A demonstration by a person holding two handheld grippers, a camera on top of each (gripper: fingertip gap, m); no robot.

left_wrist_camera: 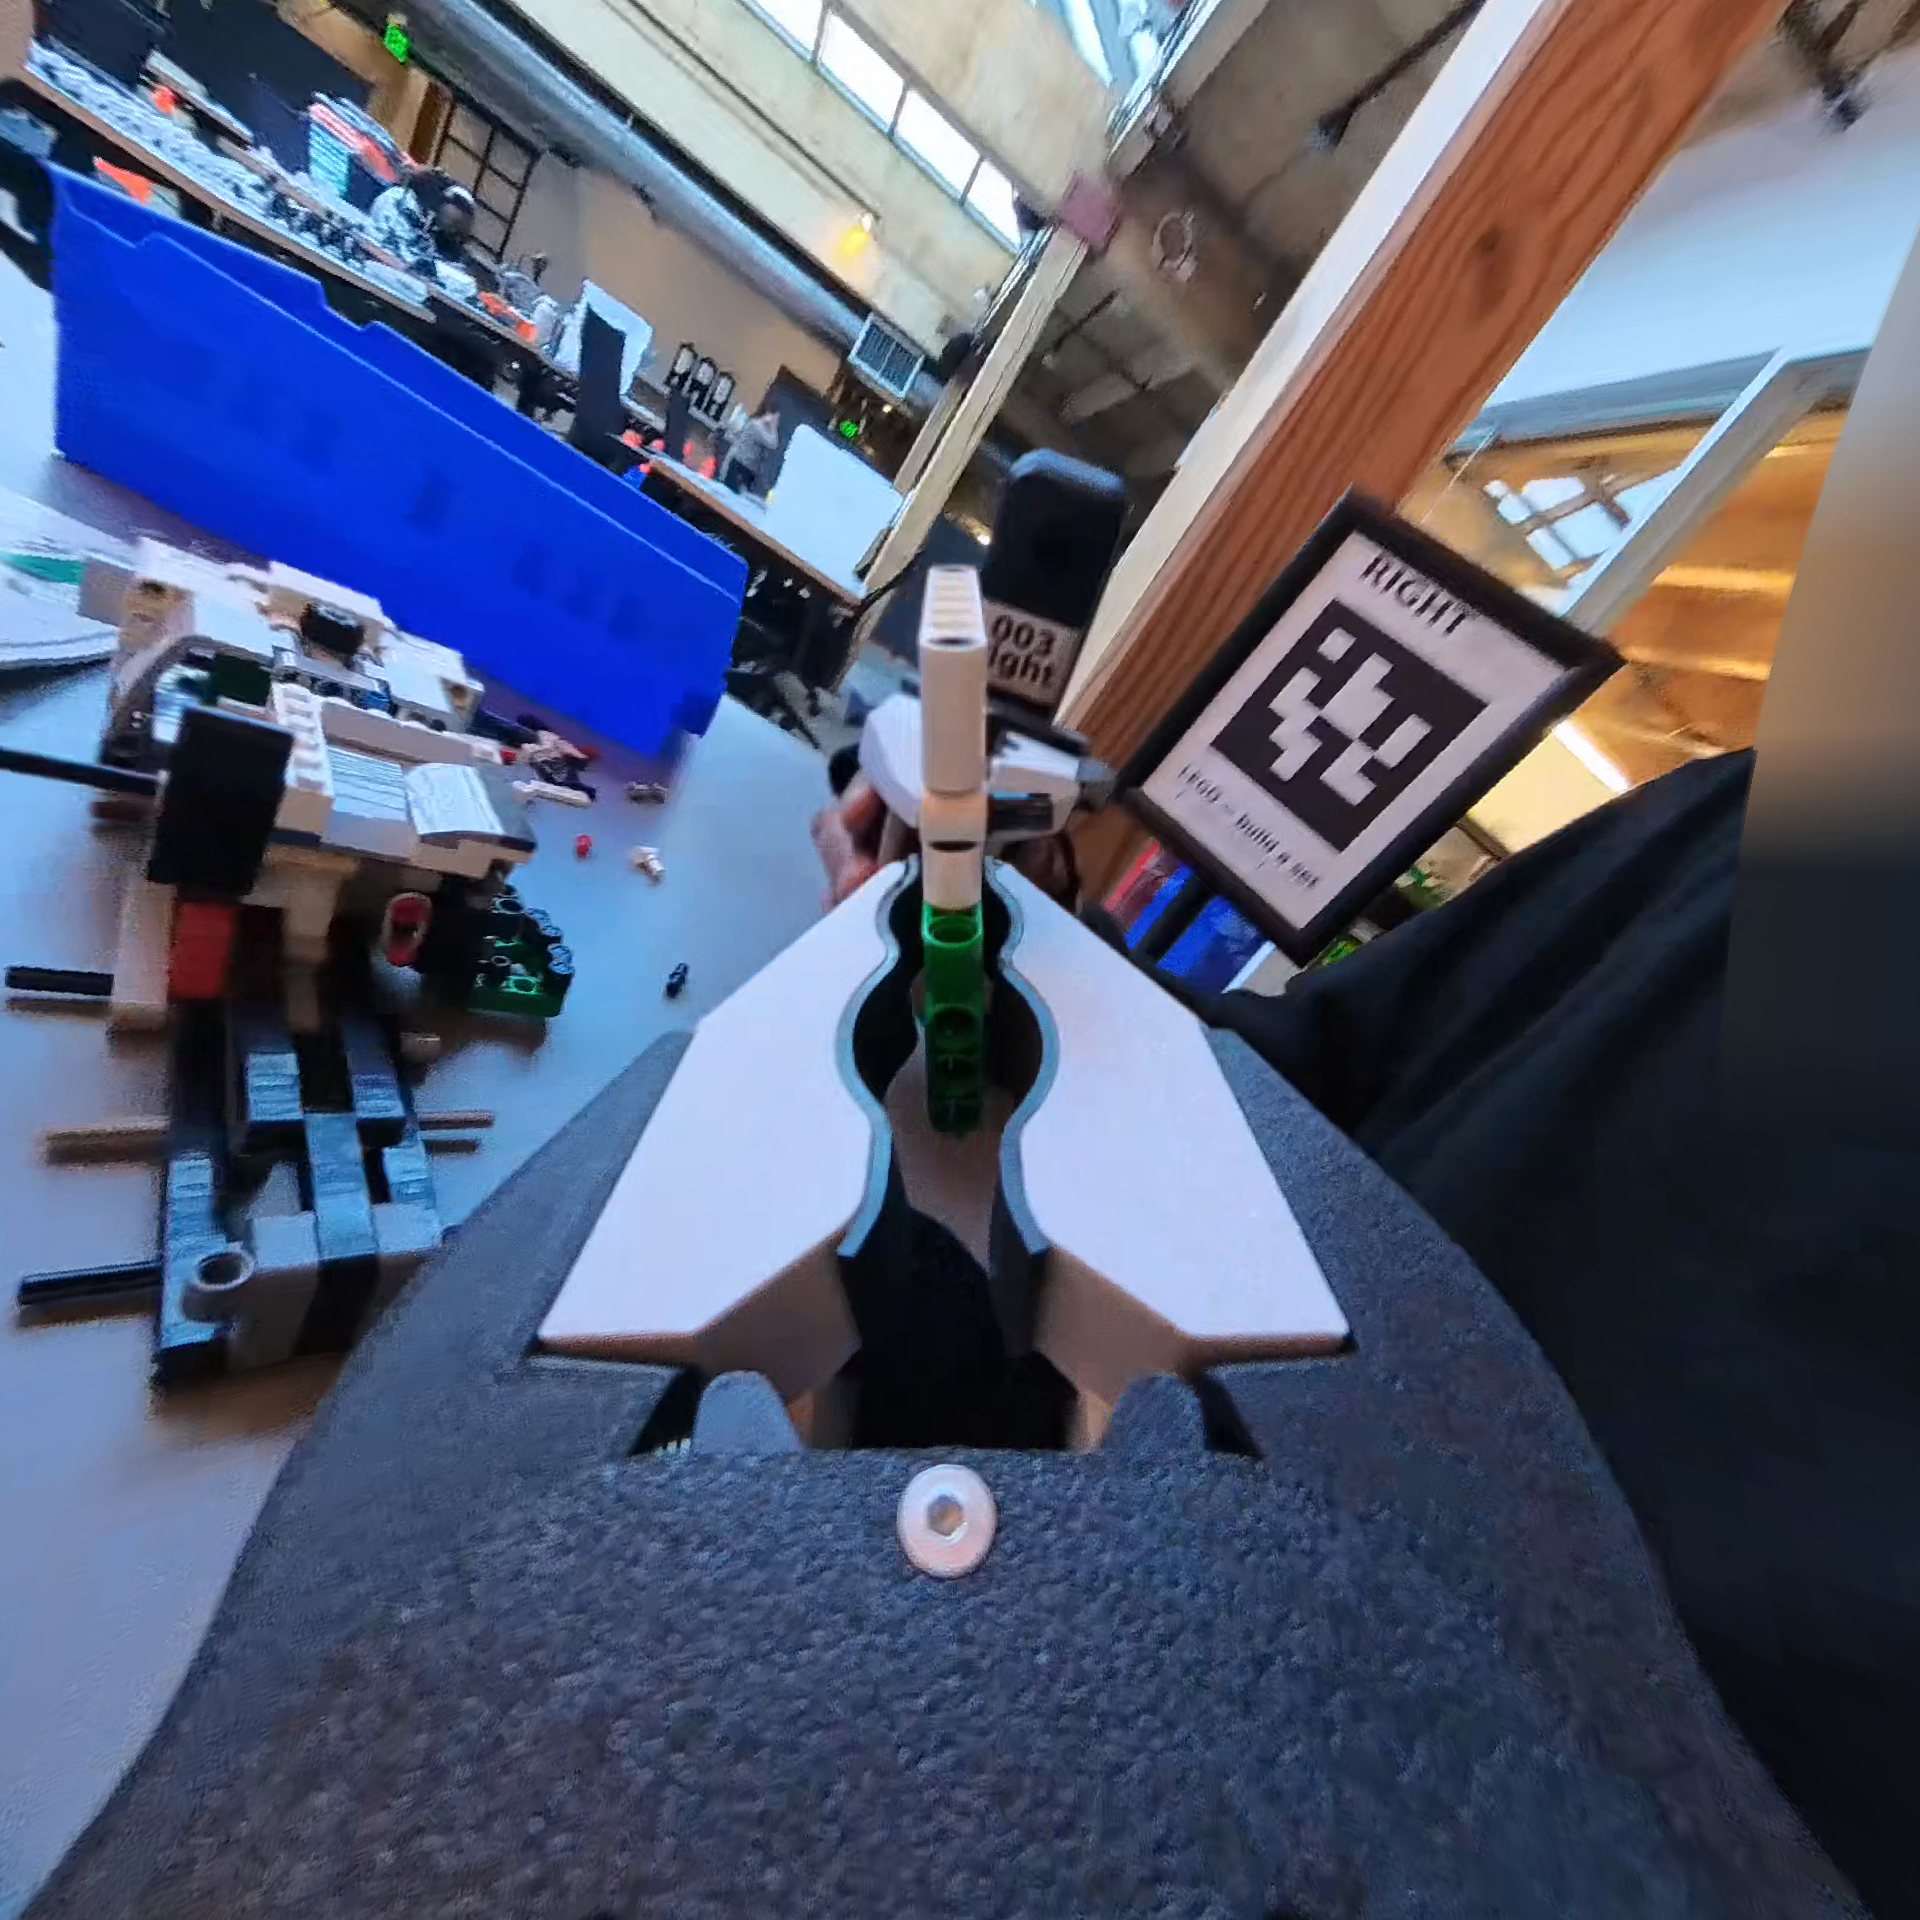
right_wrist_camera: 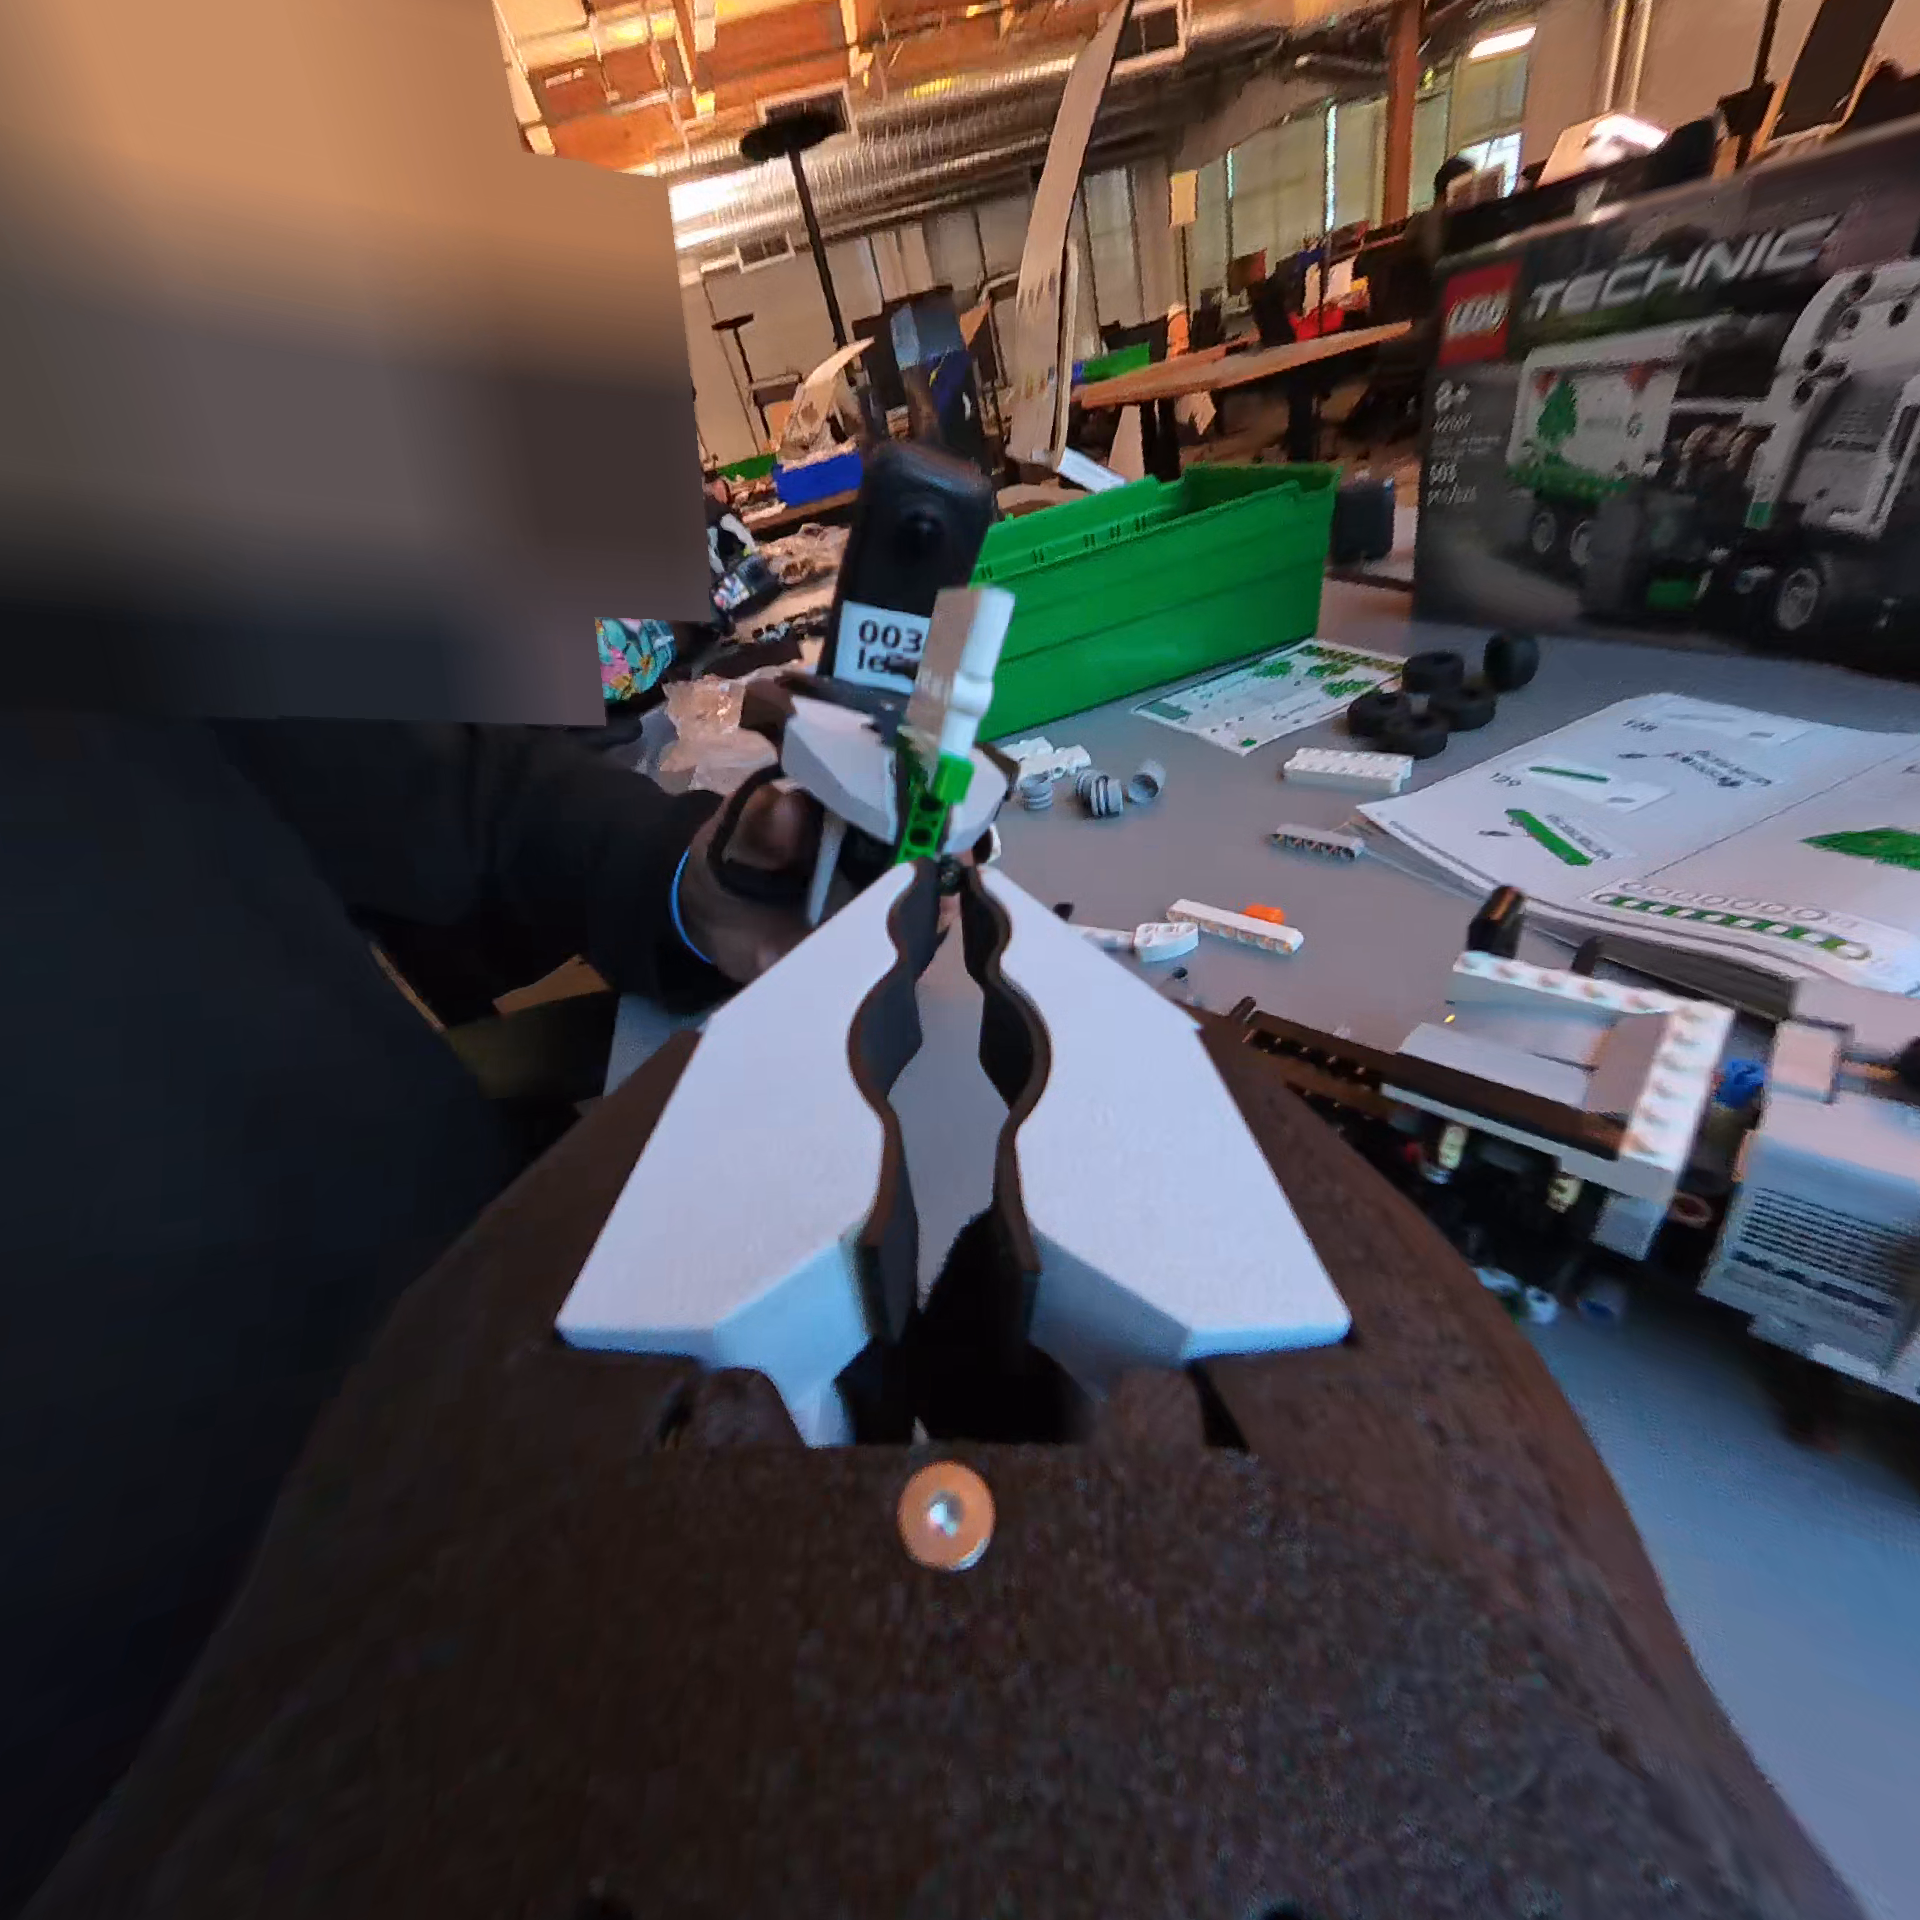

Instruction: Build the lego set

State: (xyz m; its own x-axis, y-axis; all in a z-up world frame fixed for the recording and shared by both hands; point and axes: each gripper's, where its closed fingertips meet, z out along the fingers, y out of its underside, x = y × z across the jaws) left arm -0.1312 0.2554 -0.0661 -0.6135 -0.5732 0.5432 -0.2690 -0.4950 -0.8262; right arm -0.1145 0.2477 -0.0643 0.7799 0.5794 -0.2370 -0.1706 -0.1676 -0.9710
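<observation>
My left gripper (left_wrist_camera: 951, 883) is shut on a green beam (left_wrist_camera: 951, 1023) with a white beam (left_wrist_camera: 954, 707) fixed upright on its top, held in the air. The same gripper (right_wrist_camera: 894, 774) and the green-and-white piece (right_wrist_camera: 940, 748) show in the right wrist view. My right gripper (right_wrist_camera: 943, 883) points at the green beam's lower end, jaws nearly closed on a small black pin (right_wrist_camera: 951, 878). The partly built truck (left_wrist_camera: 301, 831) lies on the grey table (left_wrist_camera: 727, 831) to the left, and it also shows in the right wrist view (right_wrist_camera: 1558, 1091).
A blue bin (left_wrist_camera: 364, 447) stands behind the truck. A green bin (right_wrist_camera: 1143, 592), the set's box (right_wrist_camera: 1683, 436), open instruction pages (right_wrist_camera: 1662, 821), black wheels (right_wrist_camera: 1434, 696) and loose beams (right_wrist_camera: 1236, 925) lie on the table. A framed marker sign (left_wrist_camera: 1351, 717) stands to the right. My left and right fingertips are right by each other.
</observation>
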